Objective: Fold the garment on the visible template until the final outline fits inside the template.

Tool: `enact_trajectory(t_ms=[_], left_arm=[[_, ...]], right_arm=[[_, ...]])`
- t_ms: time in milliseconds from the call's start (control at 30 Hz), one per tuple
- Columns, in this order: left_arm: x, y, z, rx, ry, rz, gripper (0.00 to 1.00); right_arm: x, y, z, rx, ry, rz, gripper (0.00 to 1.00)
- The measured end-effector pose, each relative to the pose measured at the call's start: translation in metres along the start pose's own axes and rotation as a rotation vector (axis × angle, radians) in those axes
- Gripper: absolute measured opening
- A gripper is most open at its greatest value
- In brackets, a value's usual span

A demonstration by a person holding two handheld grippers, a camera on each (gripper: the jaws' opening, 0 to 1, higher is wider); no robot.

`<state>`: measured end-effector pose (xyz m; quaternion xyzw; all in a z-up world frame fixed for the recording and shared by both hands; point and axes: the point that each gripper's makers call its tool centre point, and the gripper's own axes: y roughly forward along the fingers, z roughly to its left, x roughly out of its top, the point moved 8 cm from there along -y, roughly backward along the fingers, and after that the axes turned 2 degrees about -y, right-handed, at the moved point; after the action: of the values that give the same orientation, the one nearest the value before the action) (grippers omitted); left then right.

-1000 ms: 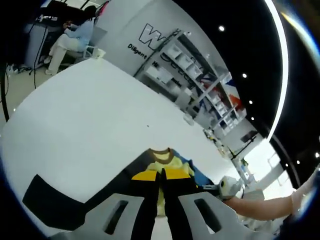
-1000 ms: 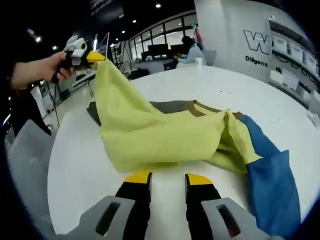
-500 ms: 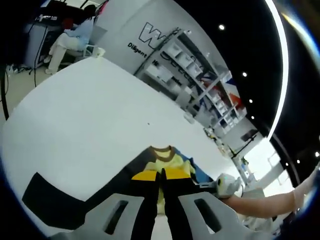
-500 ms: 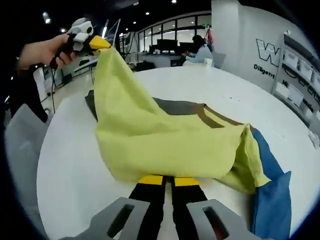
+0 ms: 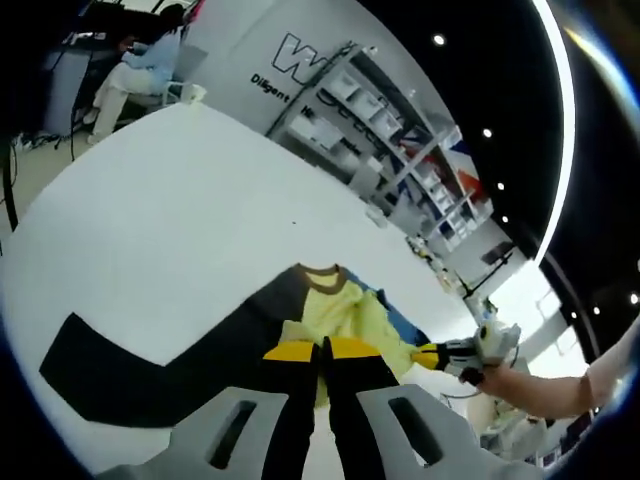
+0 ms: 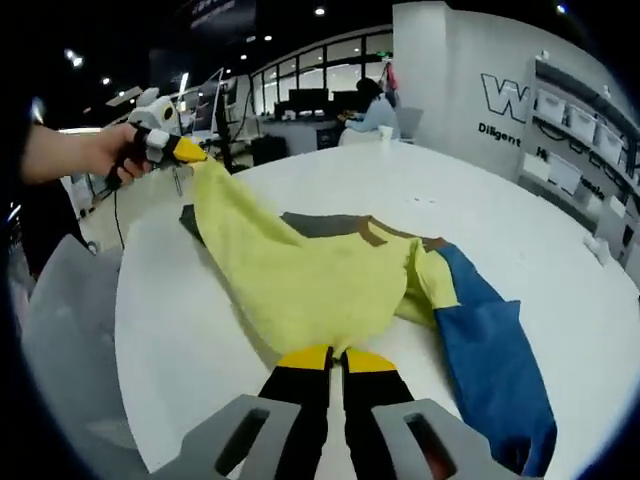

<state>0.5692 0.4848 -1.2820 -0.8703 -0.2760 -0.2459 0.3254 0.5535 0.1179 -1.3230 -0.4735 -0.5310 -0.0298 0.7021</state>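
A: Where is the garment (image 6: 330,285), and what are the tools doing?

B: It lies on a round white desk (image 6: 520,250), partly lifted. It is mostly yellow, with a blue sleeve (image 6: 490,360) and a dark sleeve (image 5: 130,375). The right tool (image 6: 325,358) has its jaws pressed together on the yellow edge right in front of it. The left tool (image 5: 325,350) is likewise clamped on yellow cloth at its tips. In the right gripper view, the left tool sits far off to the upper left, held in a hand (image 6: 95,155), with cloth stretched from it down to the right tool.

A: How will the cloth handle?

B: It looks light, thin and limp. It sags between the two grips, so it will likely drape and wrinkle rather than hold a crease.

A: Where should one hold it?

B: Probably at the hem corners, as now, keeping it taut. The blue sleeve trailing beyond the right tool would want a separate pinch near its cuff.
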Motion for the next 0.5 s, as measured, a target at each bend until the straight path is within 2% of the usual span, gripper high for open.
enact_trajectory(t_ms=[167,200,300,333,433,500], left_arm=[[-0.042,-0.005,-0.005,-0.012,0.007,0.117,0.01],[-0.054,-0.007,-0.007,-0.016,0.002,0.158,0.01],[-0.080,-0.007,-0.010,-0.024,0.005,0.219,0.01],[-0.090,-0.007,-0.006,-0.025,0.005,0.258,0.01],[-0.113,-0.005,-0.008,-0.024,0.055,0.322,0.01],[-0.127,-0.003,-0.012,-0.038,0.032,0.352,0.01]], right_arm=[[-0.020,-0.027,0.007,-0.007,0.040,0.022,0.00],[-0.028,-0.032,0.010,-0.006,0.051,0.034,0.00],[-0.046,-0.040,0.014,-0.002,0.090,0.064,0.00],[-0.050,-0.042,0.016,-0.004,0.089,0.066,0.00],[-0.064,-0.049,0.018,-0.015,0.111,0.098,0.00],[-0.075,-0.054,0.020,-0.024,0.124,0.123,0.00]])
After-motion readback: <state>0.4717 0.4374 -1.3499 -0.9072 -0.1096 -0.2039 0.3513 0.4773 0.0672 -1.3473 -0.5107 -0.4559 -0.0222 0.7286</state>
